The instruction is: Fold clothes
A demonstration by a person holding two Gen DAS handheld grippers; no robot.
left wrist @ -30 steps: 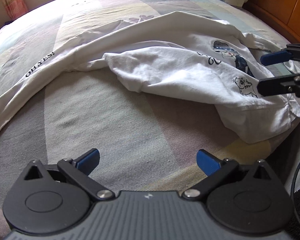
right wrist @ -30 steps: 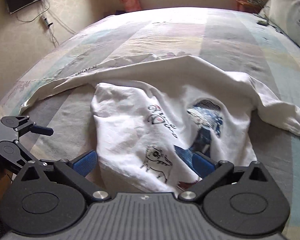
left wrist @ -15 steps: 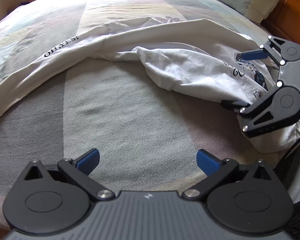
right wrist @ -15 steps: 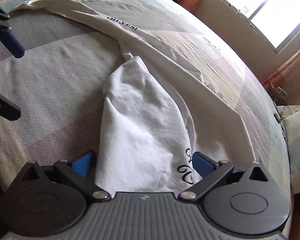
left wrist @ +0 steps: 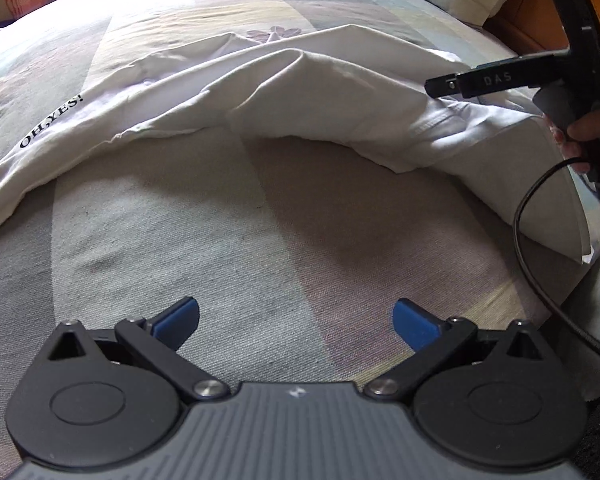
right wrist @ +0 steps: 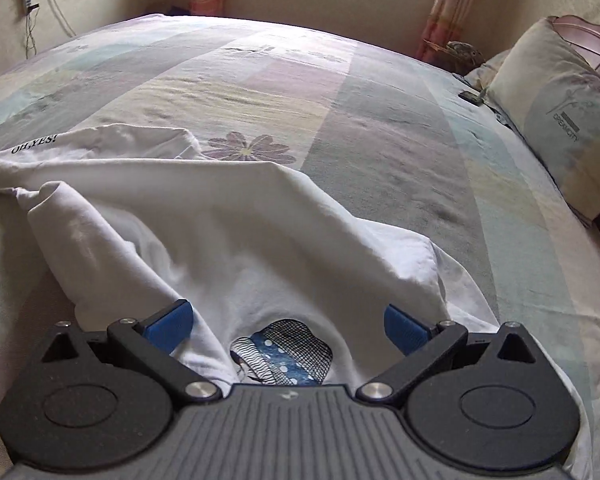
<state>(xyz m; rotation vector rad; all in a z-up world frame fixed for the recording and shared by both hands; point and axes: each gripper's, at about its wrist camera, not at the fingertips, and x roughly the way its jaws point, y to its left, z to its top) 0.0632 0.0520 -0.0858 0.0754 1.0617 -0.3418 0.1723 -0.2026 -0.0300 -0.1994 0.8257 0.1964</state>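
Lying rumpled across the near half of the bed, the white T-shirt (left wrist: 340, 92) is bunched into long ridges, with one sleeve or edge trailing off to the left where black lettering reads "OH,YES!" (left wrist: 50, 122). A printed figure in a blue dotted hat (right wrist: 284, 354) shows on the shirt's upper side, right under the right gripper.

The right gripper (right wrist: 286, 326) hangs over that print with its blue pads spread wide, one over a rolled fold on the left and the other over flat cloth on the right. Nothing is pinched between them. Whether the pads brush the fabric, I cannot tell from here. Seen from the other side, the same tool's black body sits above the shirt's raised right end, a person's hand (left wrist: 580, 136) wrapped around its handle and a black cable (left wrist: 528, 248) looping down from it.

The left gripper (left wrist: 296, 320) is also fully spread and holds nothing. It hovers over bare bedcover (left wrist: 260, 220), apart from the shirt, whose nearest fold lies farther up the bed.

The cover is a patchwork of pale grey, pink, green and yellow blocks with purple flower prints (right wrist: 246, 148). A pillow (right wrist: 556, 120) rests against the wooden headboard at the right, and curtains (right wrist: 440, 16) frame a bright window on the far wall.
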